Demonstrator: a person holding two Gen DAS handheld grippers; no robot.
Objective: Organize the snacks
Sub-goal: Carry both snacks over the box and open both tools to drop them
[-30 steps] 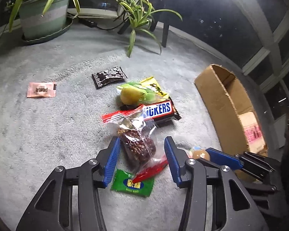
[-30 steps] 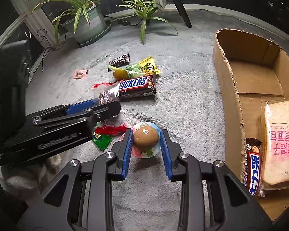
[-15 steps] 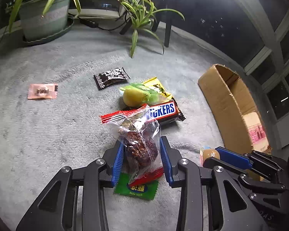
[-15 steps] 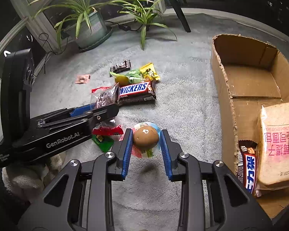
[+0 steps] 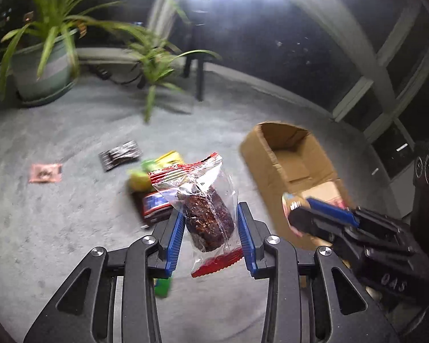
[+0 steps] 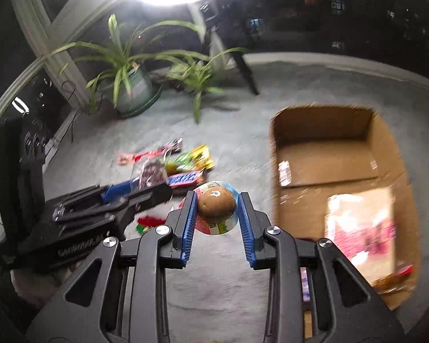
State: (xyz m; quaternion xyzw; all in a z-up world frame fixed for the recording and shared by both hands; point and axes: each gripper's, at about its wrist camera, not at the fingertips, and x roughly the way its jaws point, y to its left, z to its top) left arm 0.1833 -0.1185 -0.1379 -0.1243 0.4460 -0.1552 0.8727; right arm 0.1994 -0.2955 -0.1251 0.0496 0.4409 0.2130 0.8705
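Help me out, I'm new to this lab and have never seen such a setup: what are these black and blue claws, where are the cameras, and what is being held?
No robot here: a person holds two hand-held grippers, each with a fisheye camera looking along its blue fingers.

The left camera's picture shows the left gripper shut on a clear bag of dark snack. The right camera's picture shows the right gripper shut on a round brown snack in a wrapper. Each gripper also appears in the other's view.

On the grey carpet lie more snacks, including a pink packet and a dark packet. A cardboard box on the right already holds some packets. Potted plants stand behind.
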